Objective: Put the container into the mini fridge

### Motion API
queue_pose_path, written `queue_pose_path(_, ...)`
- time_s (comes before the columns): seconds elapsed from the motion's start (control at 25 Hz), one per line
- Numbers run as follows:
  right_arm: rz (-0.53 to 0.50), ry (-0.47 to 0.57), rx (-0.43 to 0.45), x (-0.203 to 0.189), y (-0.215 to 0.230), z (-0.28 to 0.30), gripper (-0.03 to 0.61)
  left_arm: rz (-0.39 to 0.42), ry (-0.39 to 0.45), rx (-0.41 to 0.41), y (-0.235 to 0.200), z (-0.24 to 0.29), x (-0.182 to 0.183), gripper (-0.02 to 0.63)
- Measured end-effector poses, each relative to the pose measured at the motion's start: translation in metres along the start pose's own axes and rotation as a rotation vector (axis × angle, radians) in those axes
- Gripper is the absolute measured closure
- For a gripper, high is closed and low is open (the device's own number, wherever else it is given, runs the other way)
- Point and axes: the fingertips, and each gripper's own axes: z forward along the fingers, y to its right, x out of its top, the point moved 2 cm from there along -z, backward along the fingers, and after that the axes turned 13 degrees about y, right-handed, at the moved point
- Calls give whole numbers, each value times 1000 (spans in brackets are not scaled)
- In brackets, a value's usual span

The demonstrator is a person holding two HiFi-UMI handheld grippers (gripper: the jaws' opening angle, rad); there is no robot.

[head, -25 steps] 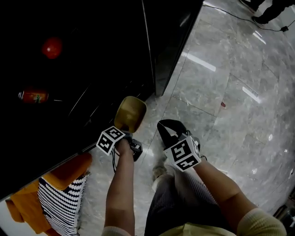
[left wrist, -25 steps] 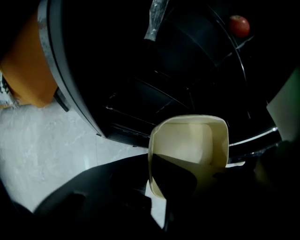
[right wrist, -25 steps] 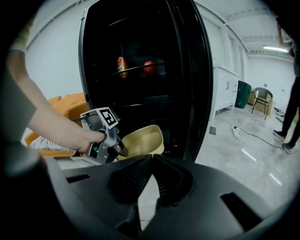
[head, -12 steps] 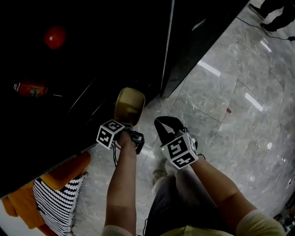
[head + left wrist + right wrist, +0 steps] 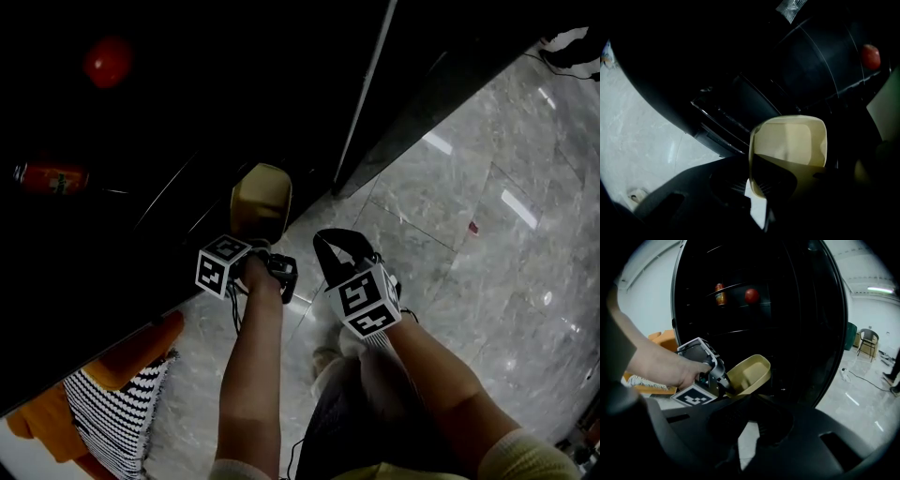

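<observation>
A tan open container [image 5: 262, 200] hangs tilted at the mouth of the dark, open mini fridge [image 5: 187, 112]. My left gripper [image 5: 257, 242] is shut on its near rim. In the left gripper view the container [image 5: 790, 143] fills the middle, with the jaws pinching its edge at my left gripper [image 5: 758, 187]. My right gripper [image 5: 336, 251] sits just right of it, shut and holding nothing. In the right gripper view the container [image 5: 748, 373] and the left gripper [image 5: 712, 376] lie ahead of my right gripper [image 5: 754, 420].
A red apple [image 5: 108, 60] and a drink can [image 5: 51, 177] rest on fridge shelves. The fridge door edge [image 5: 373, 98] stands to the right. An orange cushion with a striped pillow [image 5: 112, 398] lies at the lower left. The marble floor [image 5: 487, 234] spreads to the right.
The left gripper has carried the container slightly closer to the fridge opening. The right gripper has stayed beside it. The door edge has shifted right in the head view.
</observation>
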Motion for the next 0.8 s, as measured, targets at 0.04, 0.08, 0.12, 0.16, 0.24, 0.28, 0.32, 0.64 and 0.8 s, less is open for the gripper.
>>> queue_pose_path(0.04, 0, -1, 0, -1, -1, 1, 549, -8, 7, -4, 2, 2, 2, 591)
queue_pose_path(0.08, 3, -1, -1, -2, -2, 1, 549, -15, 17, -11, 4, 3, 4, 591)
queue_pose_path(0.12, 5, -1, -2, -3, -2, 1, 549, -22, 28, -19, 7, 4, 6, 591)
queue_pose_path(0.16, 7, -3, -3, -4, -2, 1, 549, -28, 35, -26, 8, 6, 8, 591)
queue_pose_path(0.24, 8, -4, -5, -5, -1, 2, 549, -58, 37, -37, 12, 8, 10, 591)
queue_pose_path(0.28, 9, -3, -6, -5, -1, 3, 549, -80, 36, -44, 14, 10, 12, 591)
queue_pose_path(0.32, 11, -1, -7, -5, -2, 4, 549, -101, 37, -51, 17, 11, 14, 591)
queue_pose_path(0.64, 13, -5, -10, -11, -7, 7, 549, -137, 69, -181, 43, 20, 22, 583)
queue_pose_path(0.8, 16, 2, -9, -9, -8, 7, 549, -149, 69, -228, 45, 20, 17, 545)
